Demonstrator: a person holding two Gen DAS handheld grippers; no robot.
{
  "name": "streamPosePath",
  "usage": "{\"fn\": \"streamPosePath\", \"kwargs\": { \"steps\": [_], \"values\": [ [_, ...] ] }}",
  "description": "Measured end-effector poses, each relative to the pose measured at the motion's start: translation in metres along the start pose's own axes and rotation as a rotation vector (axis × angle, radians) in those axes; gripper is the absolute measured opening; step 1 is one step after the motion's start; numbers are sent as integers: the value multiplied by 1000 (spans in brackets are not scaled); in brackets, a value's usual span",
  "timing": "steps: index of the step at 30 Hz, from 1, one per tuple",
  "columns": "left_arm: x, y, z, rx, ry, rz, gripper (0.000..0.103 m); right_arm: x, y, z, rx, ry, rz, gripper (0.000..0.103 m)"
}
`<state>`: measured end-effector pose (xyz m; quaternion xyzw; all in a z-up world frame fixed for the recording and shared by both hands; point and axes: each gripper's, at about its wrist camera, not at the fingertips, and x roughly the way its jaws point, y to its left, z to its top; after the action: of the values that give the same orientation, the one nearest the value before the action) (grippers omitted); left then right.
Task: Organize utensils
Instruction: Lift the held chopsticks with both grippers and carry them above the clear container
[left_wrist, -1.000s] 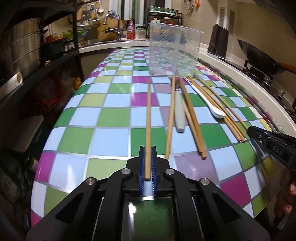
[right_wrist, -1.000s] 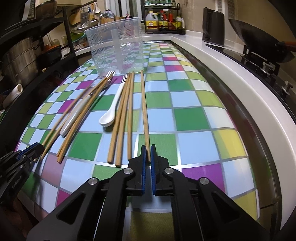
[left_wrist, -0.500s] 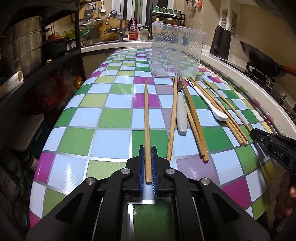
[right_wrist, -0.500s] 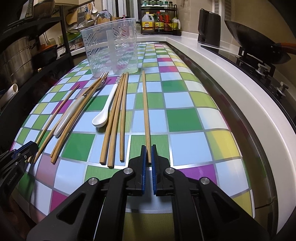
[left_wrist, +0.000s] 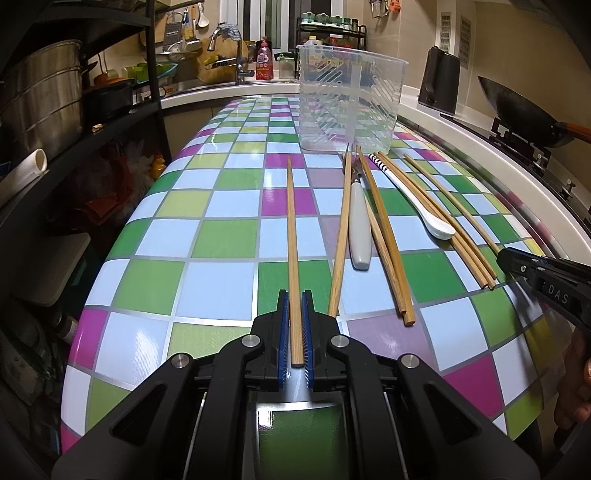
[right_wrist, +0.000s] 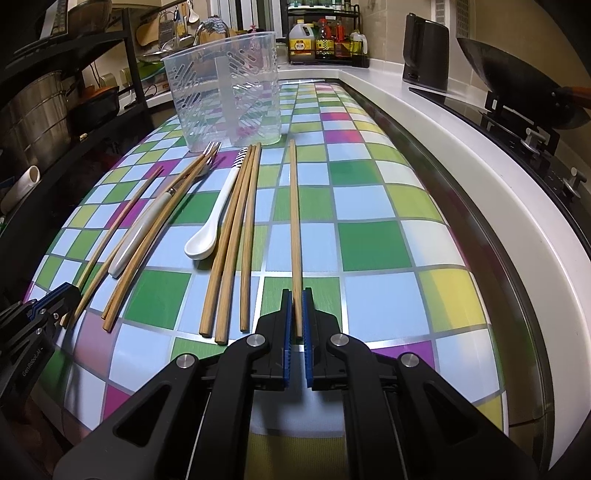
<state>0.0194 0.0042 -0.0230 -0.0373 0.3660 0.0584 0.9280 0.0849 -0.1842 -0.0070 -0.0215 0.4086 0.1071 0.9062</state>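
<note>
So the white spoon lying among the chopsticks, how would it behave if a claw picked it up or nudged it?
The white spoon looks glazed ceramic, so probably slippery between pads and breakable if dropped. Its bowl is wider than the thin striped handle, so it would likely tip bowl-down when gripped near the handle end.

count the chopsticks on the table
8 chopsticks: one in the left gripper, one in the right gripper, three together right of the spoon, one left of the fork, two along its right. None seems hidden.

Warm indoor light, sharp focus, glare on glossy tablecloth (left_wrist: 221, 240), strong fisheye bending, dark corners
</note>
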Motion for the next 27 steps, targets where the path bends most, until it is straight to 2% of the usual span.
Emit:
{"fn": "streamPosePath", "kwargs": {
  "steps": [8, 12, 19, 27],
  "values": [
    [-1, -1, -3, -3, -17, -16, 7, 0, 0, 0, 12, 7, 15, 5],
    [-6, -2, -7, 0, -37, -10, 7, -7, 1, 1, 11, -16, 20, 5],
    [-26, 2, 4, -19, -117, 4, 7, -26, 4, 8, -7, -88, 25, 5],
    [-53, -12, 19, -4, -232, -10, 7, -43, 6, 15, -32, -163, 25, 5]
  ]
}}
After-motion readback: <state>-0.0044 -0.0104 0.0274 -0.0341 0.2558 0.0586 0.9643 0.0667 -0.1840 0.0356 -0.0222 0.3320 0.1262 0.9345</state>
